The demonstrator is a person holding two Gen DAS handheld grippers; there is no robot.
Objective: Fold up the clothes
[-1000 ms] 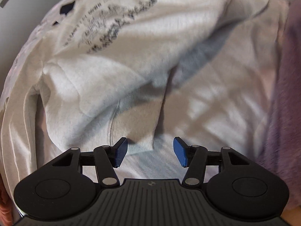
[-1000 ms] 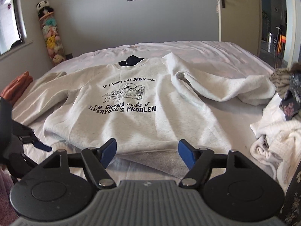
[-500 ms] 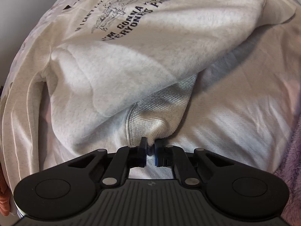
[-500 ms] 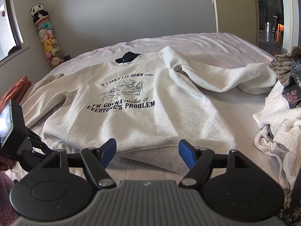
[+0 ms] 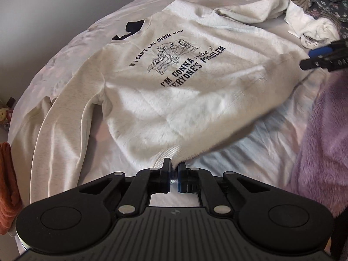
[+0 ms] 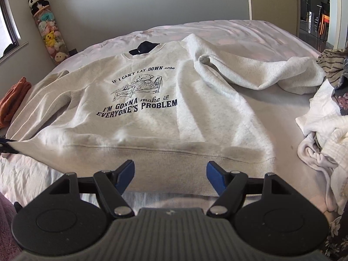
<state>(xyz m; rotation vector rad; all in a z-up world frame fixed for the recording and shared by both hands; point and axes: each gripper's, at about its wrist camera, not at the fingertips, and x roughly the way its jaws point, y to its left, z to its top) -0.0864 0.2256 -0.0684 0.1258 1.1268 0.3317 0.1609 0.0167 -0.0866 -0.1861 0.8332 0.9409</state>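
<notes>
Left hand-held gripper (image 5: 174, 174): jaws together, clamped on the ribbed hem corner of the grey sweatshirt (image 5: 165, 100). That corner is raised off the bed (image 5: 250, 150); cloth runs taut from the blue pads up into the body of the garment.

Right hand-held gripper (image 6: 169, 175): jaws apart, nothing between them. It hangs just short of the sweatshirt's ribbed hem (image 6: 174, 158), at the near edge of the garment, not touching. Its blue fingertip also shows in the left wrist view, beside the sweatshirt's far hem corner.

Sweatshirt lies front up on the bed, dark printed lettering and a drawing (image 6: 139, 87) across the chest, neck pointing away toward the wall. Sleeve on the side of the left hand-held gripper lies straight along the body. The other sleeve (image 6: 250, 71) is folded over and bunched beyond the shoulder.

Dark small item (image 6: 143, 47) sits at the sweatshirt's collar, partly under it. Pile of white and patterned clothes (image 6: 324, 130) lies beside the bunched sleeve. Orange cloth (image 6: 13, 102) sits off the straight sleeve, at the bed's edge. Purple fluffy fabric (image 5: 322, 143) lies just beside the lifted hem corner. Tube of plush toys (image 6: 49, 28) stands against the wall beyond the orange cloth.
</notes>
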